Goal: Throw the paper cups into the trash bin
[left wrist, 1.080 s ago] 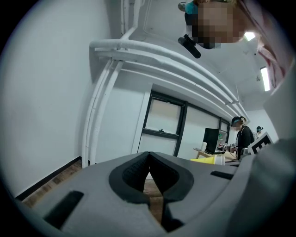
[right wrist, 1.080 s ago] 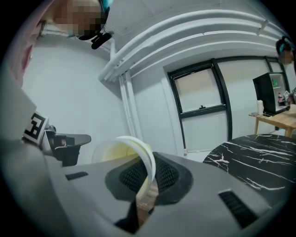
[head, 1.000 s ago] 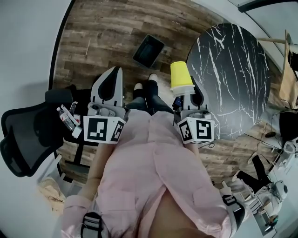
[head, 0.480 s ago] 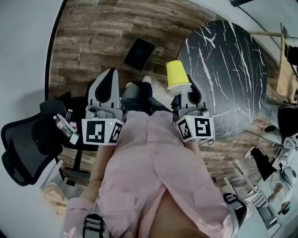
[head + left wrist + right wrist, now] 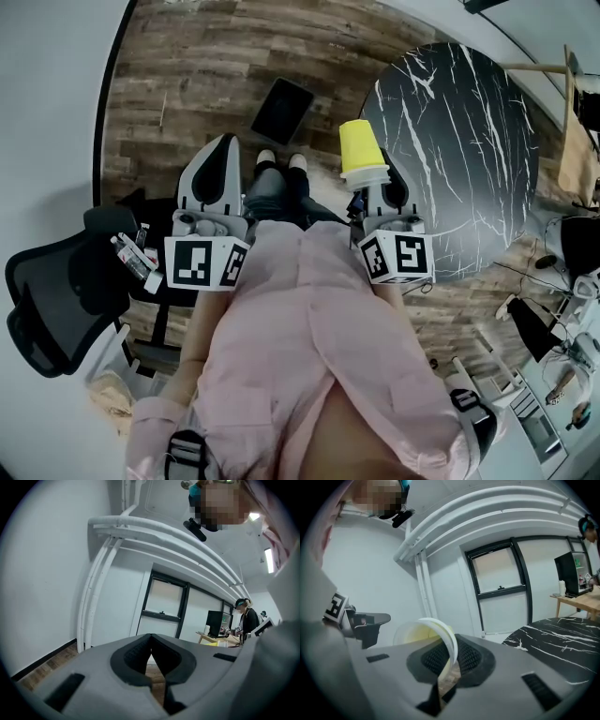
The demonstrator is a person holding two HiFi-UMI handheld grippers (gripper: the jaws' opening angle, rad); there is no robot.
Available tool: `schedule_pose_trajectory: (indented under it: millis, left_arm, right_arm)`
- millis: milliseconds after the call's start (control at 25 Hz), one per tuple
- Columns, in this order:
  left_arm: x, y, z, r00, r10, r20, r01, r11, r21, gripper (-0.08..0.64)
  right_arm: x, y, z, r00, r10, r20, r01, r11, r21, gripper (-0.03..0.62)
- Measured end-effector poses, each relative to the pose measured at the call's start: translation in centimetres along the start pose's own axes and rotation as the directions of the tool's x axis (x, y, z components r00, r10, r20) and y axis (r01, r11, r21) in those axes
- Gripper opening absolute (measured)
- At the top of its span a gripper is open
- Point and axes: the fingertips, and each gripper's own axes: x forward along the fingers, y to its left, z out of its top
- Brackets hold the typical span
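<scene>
My right gripper [image 5: 367, 184] is shut on the white rim of a yellow paper cup [image 5: 360, 152], which sticks out beyond the jaws over the wooden floor. In the right gripper view the cup's rim [image 5: 443, 638] is pinched between the ribbed pads of the right gripper [image 5: 449, 662], with its mouth turned toward the camera. The left gripper [image 5: 221, 165] is shut and holds nothing; in its own view the left gripper [image 5: 151, 657] shows pads meeting with only wall behind. A dark rectangular trash bin [image 5: 282, 110] stands on the floor ahead of both grippers.
A round black marble table [image 5: 459, 141] stands at the right. A black office chair [image 5: 56, 291] is at the left, close to the wall. A person's feet [image 5: 279, 161] stand between the grippers. Another person [image 5: 244, 616] stands at a far desk.
Over the second the view swung so the bin slid left, then held. The cup stays in the right gripper, and both grippers keep their places.
</scene>
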Motion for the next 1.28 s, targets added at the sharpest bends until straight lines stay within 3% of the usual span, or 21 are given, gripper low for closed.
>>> schedule_pose_trajectory:
  millis: [400,760,1280]
  left_arm:
    - [-0.3,3.0,1.7,1.0,-0.008,0.005,0.008,1.0,0.019,0.014]
    - [-0.2,5.1,2.8,1.0,0.0,0.026,0.0,1.0,0.018,0.014]
    - [-1.2,7.7,3.0,0.999,0.04,0.036,-0.04,0.999,0.006,0.014]
  right_arm:
    - [2.0,2.6,2.6,0.998,0.011,0.056,-0.01,1.0,-0.023,0.038]
    - [4.2,1.6,6.1,0.994,-0.002,0.108,0.009,0.998,-0.059,0.038]
    - [5.5,1.4,6.6,0.998,-0.009,0.069,0.016,0.994,-0.106,0.038]
